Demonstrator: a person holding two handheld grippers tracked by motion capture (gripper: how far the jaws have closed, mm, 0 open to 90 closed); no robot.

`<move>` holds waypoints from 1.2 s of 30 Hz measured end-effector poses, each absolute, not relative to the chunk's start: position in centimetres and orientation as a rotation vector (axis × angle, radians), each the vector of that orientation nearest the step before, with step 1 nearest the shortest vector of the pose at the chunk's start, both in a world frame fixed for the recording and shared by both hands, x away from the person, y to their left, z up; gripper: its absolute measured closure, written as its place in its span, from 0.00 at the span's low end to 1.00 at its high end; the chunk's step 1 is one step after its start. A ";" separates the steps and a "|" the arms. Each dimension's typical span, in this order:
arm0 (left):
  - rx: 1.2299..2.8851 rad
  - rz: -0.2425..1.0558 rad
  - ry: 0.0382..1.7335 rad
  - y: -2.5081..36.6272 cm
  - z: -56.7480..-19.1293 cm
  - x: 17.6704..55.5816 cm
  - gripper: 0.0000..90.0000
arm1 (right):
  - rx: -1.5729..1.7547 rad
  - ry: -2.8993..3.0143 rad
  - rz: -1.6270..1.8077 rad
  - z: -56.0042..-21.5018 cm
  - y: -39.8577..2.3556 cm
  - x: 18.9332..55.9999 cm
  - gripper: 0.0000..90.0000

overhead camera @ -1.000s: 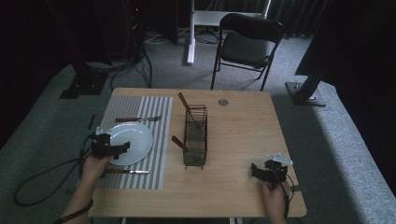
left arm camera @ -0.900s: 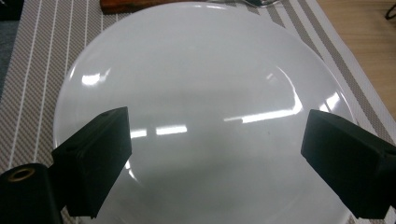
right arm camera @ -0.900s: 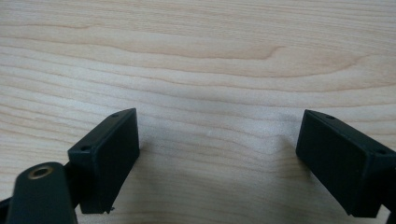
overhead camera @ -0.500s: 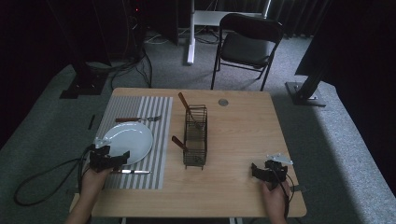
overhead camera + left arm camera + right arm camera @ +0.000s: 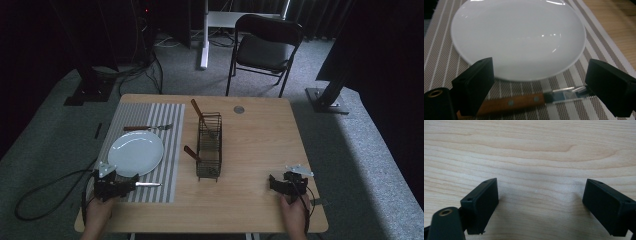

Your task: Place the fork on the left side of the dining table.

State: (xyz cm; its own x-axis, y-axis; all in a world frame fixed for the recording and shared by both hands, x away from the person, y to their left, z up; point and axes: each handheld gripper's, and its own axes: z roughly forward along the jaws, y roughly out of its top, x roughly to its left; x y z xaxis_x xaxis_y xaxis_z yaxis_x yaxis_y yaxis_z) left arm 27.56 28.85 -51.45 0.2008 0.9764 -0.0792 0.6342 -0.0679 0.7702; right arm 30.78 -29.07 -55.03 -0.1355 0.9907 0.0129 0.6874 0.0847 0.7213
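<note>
- My left tool [image 5: 134,181] sits at the lower left of the high view, over the near edge of the striped placemat [image 5: 167,150], its jaws spread wide and holding nothing.
- In the left gripper view those jaws stand either side of the knife [image 5: 529,100], which lies flat on the placemat [image 5: 596,47] along the bottom of the frame: wooden handle toward the left jaw, serrated blade toward the right one. The pads are not pressing on it.
- In the high view the knife [image 5: 145,184] lies just below the white plate [image 5: 136,153], its blade pointing toward the middle of the frame.
- The plate [image 5: 519,37] takes up the upper half of the left gripper view; its near rim comes just short of the knife.
- A fork [image 5: 149,127] lies on the placemat above the plate.
- A wire basket [image 5: 209,146] stands at the centre of the counter [image 5: 260,140], with wooden handles sticking out of it.
- My right tool [image 5: 274,182] rests at the lower right of the high view, jaws wide apart with only bare counter [image 5: 529,152] between them.
</note>
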 end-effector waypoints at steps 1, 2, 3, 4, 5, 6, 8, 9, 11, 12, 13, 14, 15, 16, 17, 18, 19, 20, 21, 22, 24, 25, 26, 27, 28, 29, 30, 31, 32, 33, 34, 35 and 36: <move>1.787 0.627 1.501 28.8 -51.4 27.2 0.10 | 1.649 1.880 0.814 -55.0 -29.1 30.8 0.14; 1.783 0.634 1.492 28.8 -51.4 26.9 0.10 | 1.649 1.879 0.814 -55.0 -29.1 30.8 0.14; 1.780 0.644 1.481 28.8 -51.4 26.6 0.10 | 1.650 1.879 0.814 -55.0 -29.1 30.8 0.14; 1.769 0.642 1.477 28.8 -51.5 26.3 0.10 | 1.650 1.880 0.814 -55.0 -29.1 30.8 0.14; 1.758 0.627 1.477 28.8 -51.5 26.1 0.10 | 1.650 1.880 0.813 -55.0 -29.1 30.7 0.15; 1.757 0.622 1.473 28.9 -51.6 25.8 0.10 | 1.649 1.880 0.813 -55.0 -29.1 30.7 0.14; 1.763 0.653 1.468 29.0 -51.6 25.3 0.10 | 1.650 1.880 0.813 -55.0 -29.1 30.7 0.15; 1.760 0.665 1.472 29.1 -51.6 25.1 0.10 | 1.650 1.880 0.813 -55.0 -29.1 30.7 0.14; 1.737 0.693 1.482 29.3 -51.6 24.6 0.10 | 1.649 1.880 0.813 -55.0 -29.1 30.7 0.14; 1.729 0.707 1.485 29.3 -51.6 24.4 0.10 | 1.650 1.880 0.813 -55.0 -29.1 30.7 0.15; 1.728 0.714 1.495 29.4 -51.7 24.3 0.10 | 1.649 1.880 0.813 -55.0 -29.1 30.7 0.15; 1.727 0.715 1.510 29.4 -51.7 24.1 0.10 | 1.649 1.880 0.813 -55.0 -29.1 30.7 0.15; 1.735 0.708 1.528 29.4 -51.8 24.0 0.10 | 1.649 1.880 0.813 -55.0 -29.1 30.7 0.15; 1.735 0.708 1.528 29.4 -51.8 24.0 0.10 | 1.649 1.880 0.813 -55.0 -29.1 30.7 0.15; 1.758 0.686 1.576 29.3 -52.0 23.9 0.10 | 1.649 1.880 0.813 -55.0 -29.1 30.7 0.15; 1.762 0.677 1.583 29.3 -52.1 23.8 0.10 | 1.649 1.880 0.813 -55.0 -29.1 30.7 0.15; 1.770 0.679 1.584 29.3 -52.3 23.6 0.10 | 1.649 1.880 0.813 -55.0 -29.1 30.7 0.15; 1.771 0.696 1.600 29.3 -52.4 23.5 0.10 | 1.649 1.880 0.813 -55.0 -29.1 30.7 0.14; 1.768 0.715 1.616 29.2 -52.5 23.4 0.10 | 1.649 1.880 0.813 -55.0 -29.1 30.7 0.14; 1.768 0.715 1.616 29.2 -52.5 23.4 0.10 | 1.649 1.880 0.813 -55.0 -29.1 30.7 0.14; 1.758 0.746 1.644 29.3 -52.7 23.2 0.10 | 1.650 1.880 0.813 -55.0 -29.1 30.7 0.15; 1.762 0.748 1.645 29.3 -52.7 23.3 0.09 | 1.649 1.880 0.813 -55.0 -29.1 30.7 0.15; 1.774 0.730 1.646 29.4 -52.7 23.3 0.05 | 1.650 1.880 0.813 -55.0 -29.1 30.7 0.14; 1.768 0.715 1.645 29.4 -52.8 23.3 0.00 | 1.649 1.880 0.813 -55.0 -29.1 30.7 0.14; 1.765 0.713 1.650 29.4 -52.8 23.3 0.00 | 1.649 1.880 0.813 -55.0 -29.1 30.7 0.14; 1.784 0.710 1.650 29.3 -53.0 23.4 0.00 | 1.649 1.880 0.813 -55.0 -29.1 30.7 0.14; 1.794 0.707 1.659 29.3 -53.2 23.5 0.00 | 1.649 1.880 0.813 -55.0 -29.1 30.7 0.14; 1.792 0.686 1.668 29.4 -53.4 23.6 0.00 | 1.649 1.880 0.813 -55.0 -29.1 30.7 0.15; 1.791 0.667 1.675 29.5 -53.7 23.8 0.00 | 1.649 1.880 0.813 -55.0 -29.1 30.7 0.15; 1.796 0.657 1.683 29.6 -54.0 24.0 0.00 | 1.649 1.880 0.813 -55.0 -29.1 30.7 0.14; 1.799 0.657 1.693 29.6 -54.3 24.1 0.00 | 1.650 1.880 0.813 -55.0 -29.1 30.7 0.15; 1.810 0.632 1.690 29.8 -54.5 24.3 0.00 | 1.650 1.880 0.813 -55.0 -29.1 30.7 0.14; 1.817 0.648 1.685 29.8 -54.6 24.3 0.00 | 1.649 1.880 0.813 -55.0 -29.1 30.7 0.15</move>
